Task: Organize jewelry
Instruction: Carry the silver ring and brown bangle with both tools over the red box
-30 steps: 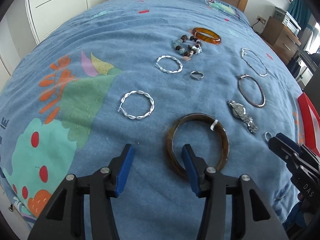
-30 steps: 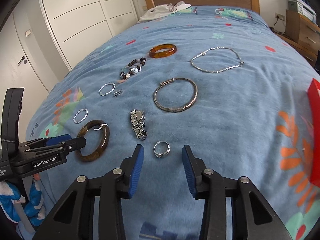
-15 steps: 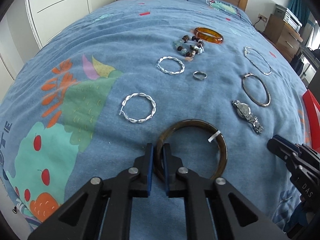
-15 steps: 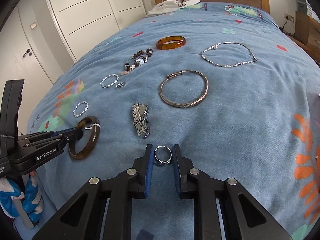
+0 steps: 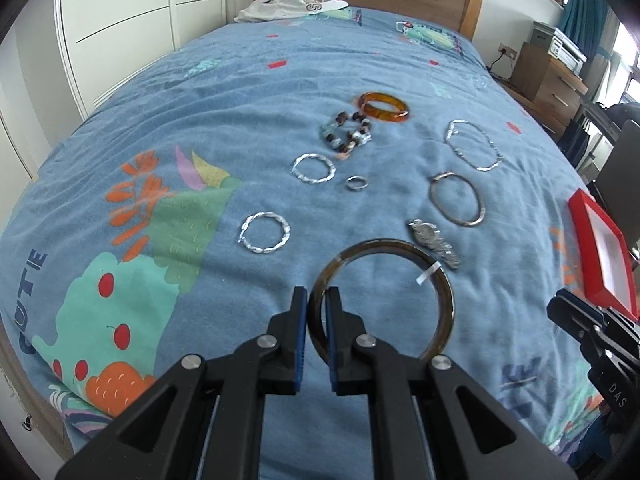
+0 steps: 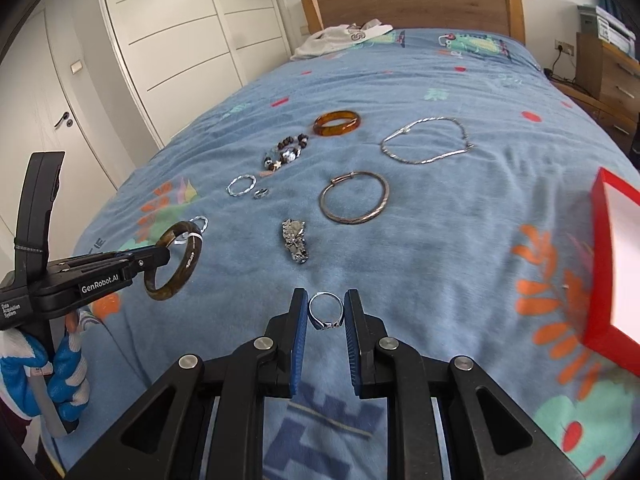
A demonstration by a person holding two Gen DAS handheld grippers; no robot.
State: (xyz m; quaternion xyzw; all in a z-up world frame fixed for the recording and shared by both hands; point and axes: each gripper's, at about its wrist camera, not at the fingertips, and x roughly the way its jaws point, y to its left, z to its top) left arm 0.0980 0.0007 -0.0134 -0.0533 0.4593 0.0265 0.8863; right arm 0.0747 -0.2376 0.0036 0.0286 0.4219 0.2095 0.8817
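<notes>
On the blue bed (image 6: pixel 440 240), the left hand-held gripper (image 5: pixel 317 300) pinches a brown bangle (image 5: pixel 440 304) aloft; the right hand-held gripper (image 6: pixel 326 312) lightly clamps a small ring (image 6: pixel 326 312), which could slip out sideways.

Each camera rides on its gripper, looking forward and downward along the fingers over the bed (image 5: pixel 248 92) toward the far headboard (image 6: pixel 412 4). The left view sits at the near left, the right view further right. Both share the amber bangle (image 5: pixel 384 107) (image 6: pixel 337 122) and the red box (image 5: pixel 600 252) (image 6: pixel 616 276).
</notes>
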